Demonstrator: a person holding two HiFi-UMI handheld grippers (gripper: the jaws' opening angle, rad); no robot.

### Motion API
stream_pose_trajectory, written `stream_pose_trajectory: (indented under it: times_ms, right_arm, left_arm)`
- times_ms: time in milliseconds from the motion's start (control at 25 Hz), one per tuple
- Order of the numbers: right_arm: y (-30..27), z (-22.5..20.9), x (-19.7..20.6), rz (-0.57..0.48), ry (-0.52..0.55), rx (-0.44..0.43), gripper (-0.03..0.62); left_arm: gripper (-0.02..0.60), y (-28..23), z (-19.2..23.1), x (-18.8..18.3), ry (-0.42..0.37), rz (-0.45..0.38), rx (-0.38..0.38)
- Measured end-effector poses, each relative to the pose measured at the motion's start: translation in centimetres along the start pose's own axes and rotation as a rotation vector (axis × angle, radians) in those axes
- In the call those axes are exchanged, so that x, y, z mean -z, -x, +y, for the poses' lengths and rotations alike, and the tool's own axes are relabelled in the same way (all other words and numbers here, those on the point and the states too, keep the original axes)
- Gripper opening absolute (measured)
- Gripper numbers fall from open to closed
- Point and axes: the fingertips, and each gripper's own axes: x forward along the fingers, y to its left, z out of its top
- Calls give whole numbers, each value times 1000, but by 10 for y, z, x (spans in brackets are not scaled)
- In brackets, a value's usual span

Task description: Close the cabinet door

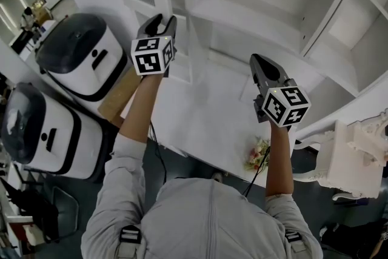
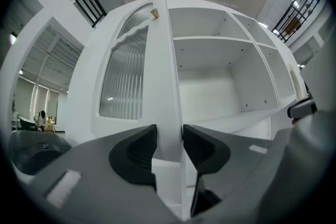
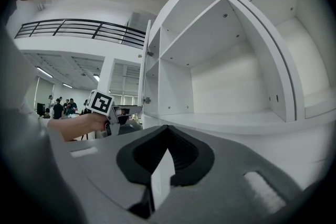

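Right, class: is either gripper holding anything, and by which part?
Nothing is held. The left gripper stands open astride the free edge of the cabinet door; the right gripper is shut, empty.

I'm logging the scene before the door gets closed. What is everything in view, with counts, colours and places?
cabinet: one, white, open bare shelves, ahead of the person
cabinet door: one, white with ribbed glass, swung open at the cabinet's left
machines: two, white with dark tops, left of the cabinet
flowers: one small pale bunch, by the right forearm
carved furniture: one, white, far right
left gripper: one, dark grey, jaws apart astride the door's edge
right gripper: one, dark grey, jaws together, empty, facing the shelves
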Motion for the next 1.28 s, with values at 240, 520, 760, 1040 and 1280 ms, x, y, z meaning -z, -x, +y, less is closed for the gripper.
stream_pose_trajectory:
  times_ms: [240,520,760,1040,1280]
  right_arm:
    - [4,-10,0,3,15,30,2]
    - [0,-18,-1,9,31,60,2]
    - [0,-21,-4,17,40,78,2]
    - [5,-26,-3,31,48,92,2]
    - [9,-22,-3,28,42,87,2]
  left_arm:
    - [166,-22,-6,0,12,26,37]
    - [161,-43,-12,-1,26,20,54]
    - [158,-61,-14,0,34,24,62]
    - [156,-68,-14,0,41,17,48]
    - [152,-69,-16,0,26,25,60]
